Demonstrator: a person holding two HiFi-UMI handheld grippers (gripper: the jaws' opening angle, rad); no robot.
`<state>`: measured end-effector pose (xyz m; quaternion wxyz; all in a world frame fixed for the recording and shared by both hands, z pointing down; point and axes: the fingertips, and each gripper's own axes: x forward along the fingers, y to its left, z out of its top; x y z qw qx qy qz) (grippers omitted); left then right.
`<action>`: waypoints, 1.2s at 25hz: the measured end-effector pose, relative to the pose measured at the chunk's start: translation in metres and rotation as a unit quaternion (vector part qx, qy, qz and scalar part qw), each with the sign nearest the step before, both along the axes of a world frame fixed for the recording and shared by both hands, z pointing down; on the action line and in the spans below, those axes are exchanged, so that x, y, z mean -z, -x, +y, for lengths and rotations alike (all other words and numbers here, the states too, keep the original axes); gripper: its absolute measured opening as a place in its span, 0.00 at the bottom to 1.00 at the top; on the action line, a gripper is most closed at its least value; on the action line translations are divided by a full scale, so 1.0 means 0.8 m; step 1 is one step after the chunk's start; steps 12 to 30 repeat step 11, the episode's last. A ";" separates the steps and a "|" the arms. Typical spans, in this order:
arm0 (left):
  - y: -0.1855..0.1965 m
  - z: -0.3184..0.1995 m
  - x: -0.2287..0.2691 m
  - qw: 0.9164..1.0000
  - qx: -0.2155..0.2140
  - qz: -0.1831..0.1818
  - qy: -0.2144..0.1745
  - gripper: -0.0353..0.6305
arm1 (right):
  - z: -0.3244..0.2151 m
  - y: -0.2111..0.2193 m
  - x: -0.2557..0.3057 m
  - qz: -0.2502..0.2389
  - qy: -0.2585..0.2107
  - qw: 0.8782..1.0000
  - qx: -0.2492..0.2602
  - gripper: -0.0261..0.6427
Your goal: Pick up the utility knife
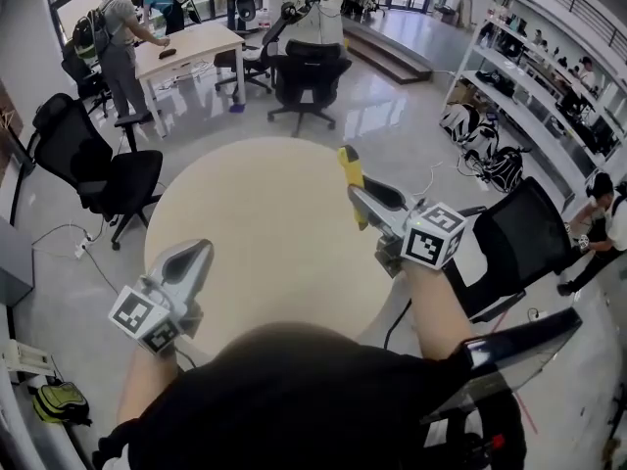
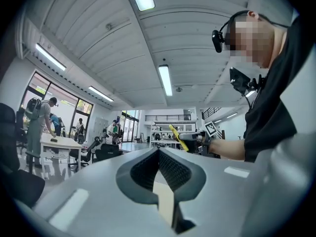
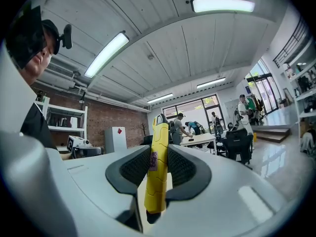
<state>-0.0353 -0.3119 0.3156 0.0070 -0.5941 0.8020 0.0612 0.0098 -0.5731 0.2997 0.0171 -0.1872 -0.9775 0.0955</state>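
The yellow utility knife (image 1: pixel 350 173) is off the table, gripped upright between the pads of my right gripper (image 1: pixel 364 200), which is shut on it over the right side of the round beige table (image 1: pixel 265 233). In the right gripper view the knife (image 3: pixel 157 177) stands between the black pads, its tip rising above them. My left gripper (image 1: pixel 192 259) hovers at the table's near left edge, its jaws together with nothing in them. In the left gripper view its tips (image 2: pixel 159 152) meet, and the knife (image 2: pixel 177 137) shows far off to the right.
Black office chairs stand to the left (image 1: pixel 98 169), right (image 1: pixel 519 243) and beyond the table (image 1: pixel 307 78). A person (image 1: pixel 120 47) stands at a white desk (image 1: pixel 186 49) at the back left. Shelving (image 1: pixel 549 86) lines the right wall. A yellow-green backpack (image 1: pixel 61 400) lies on the floor.
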 end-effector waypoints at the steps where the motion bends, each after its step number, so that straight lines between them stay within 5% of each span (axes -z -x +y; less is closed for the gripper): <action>1: -0.001 0.000 0.000 1.000 0.000 0.000 0.000 0.05 | 0.000 0.001 0.000 0.000 0.000 1.000 0.001 0.22; 30: -0.001 -0.003 -0.003 1.000 0.005 0.005 -0.003 0.05 | -0.002 0.004 -0.001 0.004 -0.003 1.000 0.008 0.22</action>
